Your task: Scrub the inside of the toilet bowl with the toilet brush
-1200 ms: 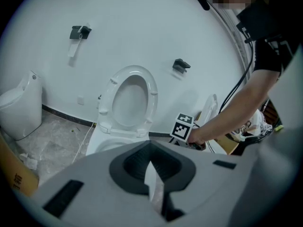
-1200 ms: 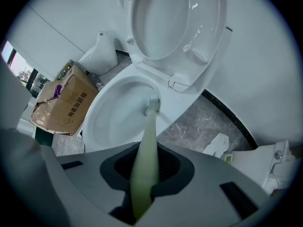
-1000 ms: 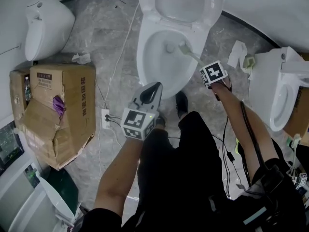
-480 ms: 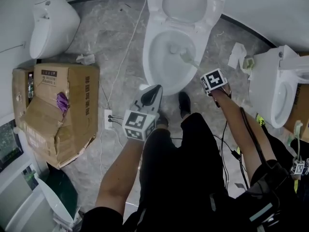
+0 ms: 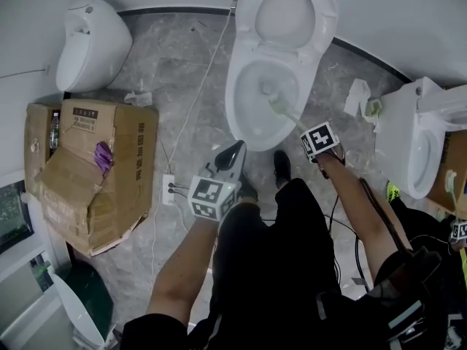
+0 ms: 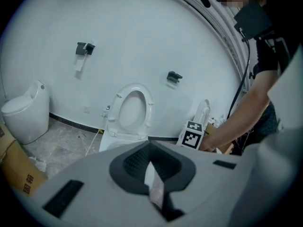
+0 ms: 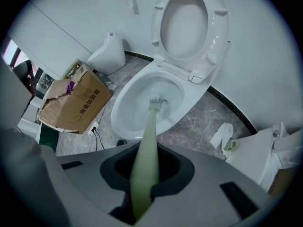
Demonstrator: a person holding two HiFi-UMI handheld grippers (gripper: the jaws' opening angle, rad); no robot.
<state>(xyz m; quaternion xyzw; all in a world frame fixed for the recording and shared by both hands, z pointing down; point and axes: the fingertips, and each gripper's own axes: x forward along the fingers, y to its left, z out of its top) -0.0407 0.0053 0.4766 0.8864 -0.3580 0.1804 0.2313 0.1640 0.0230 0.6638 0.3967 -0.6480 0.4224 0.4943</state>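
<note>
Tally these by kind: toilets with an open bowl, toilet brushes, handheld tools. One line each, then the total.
Toilets with an open bowl: 2, the middle toilet and the right toilet
Toilet brushes: 1, the toilet brush, its head down in the middle toilet
Handheld tools: 2, the left tool and the right tool
Total: 5

Toilets, three: open toilet (image 5: 241, 115) at centre, closed toilet (image 5: 91, 42) at left, third toilet (image 5: 401, 133) at right. Toilet brush (image 5: 281, 106), one. Tools, two: left tool (image 5: 235, 150), right tool (image 5: 304, 130). Cardboard box (image 5: 109, 159), one, torn. Paper wads on the floor, two: left wad (image 5: 139, 98), right wad (image 5: 357, 93). Power strip (image 5: 169, 189), one. Dark wall fittings, two: upper fitting (image 6: 84, 48), lower fitting (image 6: 174, 76).
</note>
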